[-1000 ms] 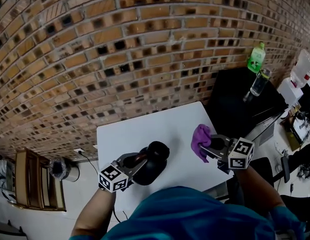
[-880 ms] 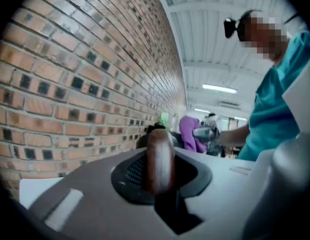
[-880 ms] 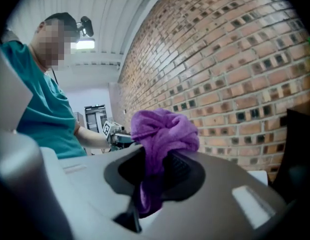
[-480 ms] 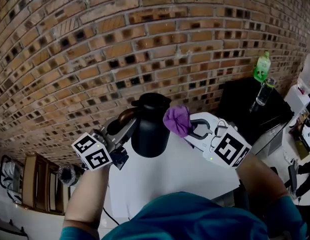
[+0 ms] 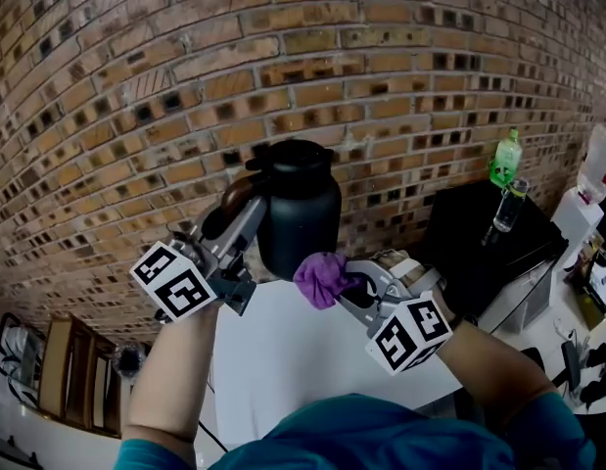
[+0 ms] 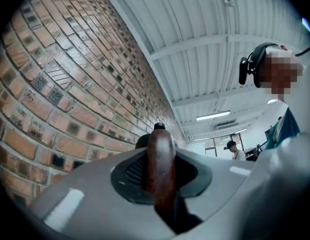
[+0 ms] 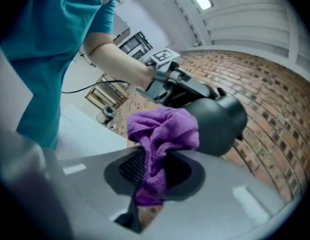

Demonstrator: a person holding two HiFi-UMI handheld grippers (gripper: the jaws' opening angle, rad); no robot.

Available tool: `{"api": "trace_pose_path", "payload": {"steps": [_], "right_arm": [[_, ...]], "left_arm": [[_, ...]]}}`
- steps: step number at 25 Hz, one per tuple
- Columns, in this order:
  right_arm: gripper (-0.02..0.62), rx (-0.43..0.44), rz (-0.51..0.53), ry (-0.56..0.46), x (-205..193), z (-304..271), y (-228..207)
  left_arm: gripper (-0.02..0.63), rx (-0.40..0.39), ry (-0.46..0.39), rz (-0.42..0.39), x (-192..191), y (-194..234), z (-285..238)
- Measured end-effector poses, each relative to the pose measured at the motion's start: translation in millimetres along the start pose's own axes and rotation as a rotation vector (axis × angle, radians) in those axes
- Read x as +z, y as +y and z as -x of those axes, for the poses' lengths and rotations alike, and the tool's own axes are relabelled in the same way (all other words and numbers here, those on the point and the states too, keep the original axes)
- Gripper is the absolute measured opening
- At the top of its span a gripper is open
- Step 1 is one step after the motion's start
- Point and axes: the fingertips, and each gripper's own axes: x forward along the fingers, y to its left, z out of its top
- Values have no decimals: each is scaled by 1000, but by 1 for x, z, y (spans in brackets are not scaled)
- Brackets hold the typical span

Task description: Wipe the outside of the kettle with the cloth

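Head view: we hold a black kettle [image 5: 301,209] up in the air in front of a brick wall [image 5: 136,86], well above the white counter [image 5: 283,360]. Our left tool [image 5: 244,223] is clamped on the kettle's brown handle [image 5: 228,202]; the left gripper view shows that handle pinched upright between the two pads. Our right tool [image 5: 349,284] is clamped on a bunched purple cloth [image 5: 322,278], which sits just beside the lower right of the kettle's body; we cannot tell whether it touches. The step in hand, as we judge it, is bringing the cloth onto the kettle's outer wall and starting the wipe. To do it well, we should press the loose puff of cloth against the body, not the tool's hard tips, and stroke along the curve while the left tool steadies the kettle and turns it to bring fresh sides round. The grip on the narrow handle may let the kettle swing, so light, even pressure seems wise.
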Motion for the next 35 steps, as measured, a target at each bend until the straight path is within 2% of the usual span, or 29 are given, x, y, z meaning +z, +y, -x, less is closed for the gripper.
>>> {"api": "trace_pose_path", "payload": {"steps": [2,4,7,9,10,13,18,20,21,23,24,25,27,30,33,35], "right_arm": [[69,34,-3,-18,2,2,11],[69,30,-56,-76,7,20,3],[69,-66,-159,-170,8,52,-49],[69,-117,-197,-179,4,60,-80],[69,-114,-198,-176,3,60,-84],[69,-47,-200,-178,3,57,-62],[69,139,-171,-173,-7,30,19],[69,186,-280,-298,-8,34,28],[69,178,-400,-388,-10,43,18],[69,117,-654,-508,-27,64,-20],[69,85,-722,-539,-37,73,-41],[69,66,-746,-559,-41,79,-58],[69,84,-703,-564,-36,79,-71],[69,190,-622,-577,-15,67,-50],[69,261,-668,-621,-12,63,-24],[69,311,-687,-604,-17,58,-2]], "left_arm": [[77,-6,8,0,0,-1,-2],[77,-11,5,37,0,0,2],[75,-44,-28,72,4,-2,10],[77,-93,-49,80,9,-8,10],[75,-117,-64,90,10,-11,10],[77,-140,-113,118,13,-16,14],[77,-135,-122,82,13,-15,22],[77,-152,-119,94,4,-16,30],[77,-166,-120,102,-1,-16,36],[77,-202,-120,114,-13,-17,49],[75,-223,-117,115,-18,-19,55],[77,-245,-113,114,-24,-21,59],[77,-291,-107,109,-34,-29,64],[77,-350,-124,113,-40,-41,67],[75,-384,-147,121,-38,-45,73],[77,-409,-145,106,-36,-48,78]]}}
